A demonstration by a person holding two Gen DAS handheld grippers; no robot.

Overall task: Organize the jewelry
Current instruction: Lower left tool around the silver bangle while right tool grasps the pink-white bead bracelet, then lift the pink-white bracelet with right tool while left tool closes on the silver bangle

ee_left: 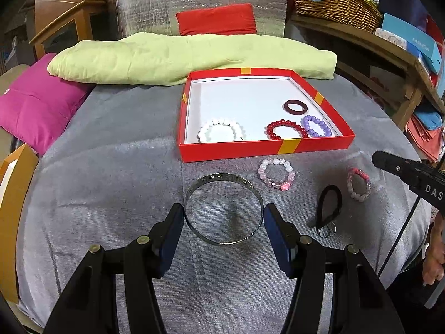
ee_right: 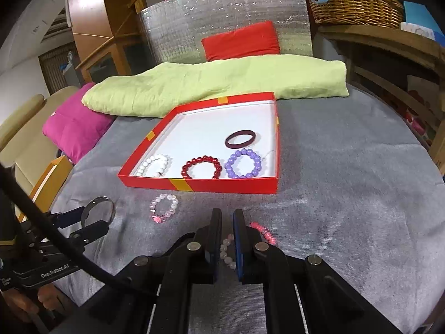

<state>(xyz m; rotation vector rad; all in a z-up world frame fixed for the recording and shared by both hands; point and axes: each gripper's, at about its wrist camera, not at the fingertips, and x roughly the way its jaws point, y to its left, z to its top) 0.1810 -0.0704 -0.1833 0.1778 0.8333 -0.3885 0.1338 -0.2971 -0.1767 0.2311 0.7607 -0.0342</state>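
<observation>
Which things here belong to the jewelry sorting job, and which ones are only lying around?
Belongs to the job:
- red box
- white, red and purple bead bracelets, dark bangle, all inside it
- silver bangle, between the left gripper's fingers
- pale pink bracelet
- pink bracelet
- black loop

Lying about:
- green blanket
- magenta cushion
- red cushion
- wicker basket

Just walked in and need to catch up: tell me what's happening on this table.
A person is sorting jewelry into a red tray using two handheld claws. Four pieces already lie inside it: white, red and purple bead bracelets and a dark bangle. The left claw brackets a silver bangle, fingers at its sides. The right claw is nearly shut around a pink-and-white bead bracelet. Another pink bracelet and a black loop wait on the grey cloth.
</observation>
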